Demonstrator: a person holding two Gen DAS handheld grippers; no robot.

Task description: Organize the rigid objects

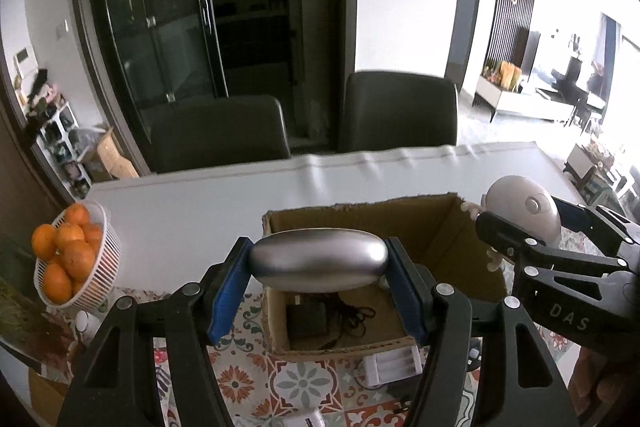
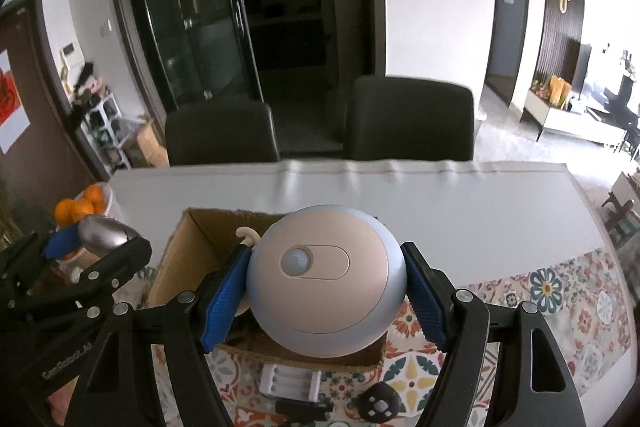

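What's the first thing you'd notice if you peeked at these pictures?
Each gripper is carrying something over the open cardboard box: the left gripper squeezes a shiny silver oval case, and the right gripper grips a round blue and cream sensor light. Off to the left, a white basket holds bright oranges.

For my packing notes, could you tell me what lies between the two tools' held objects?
The open cardboard box lies between the silver oval and the round sensor light, per the left wrist view.

The table (image 1: 224, 191) (white-clothed) carries a cardboard box (image 1: 472, 251), orange basket (image 1: 102, 267) — patterned mat (image 2: 560, 291).
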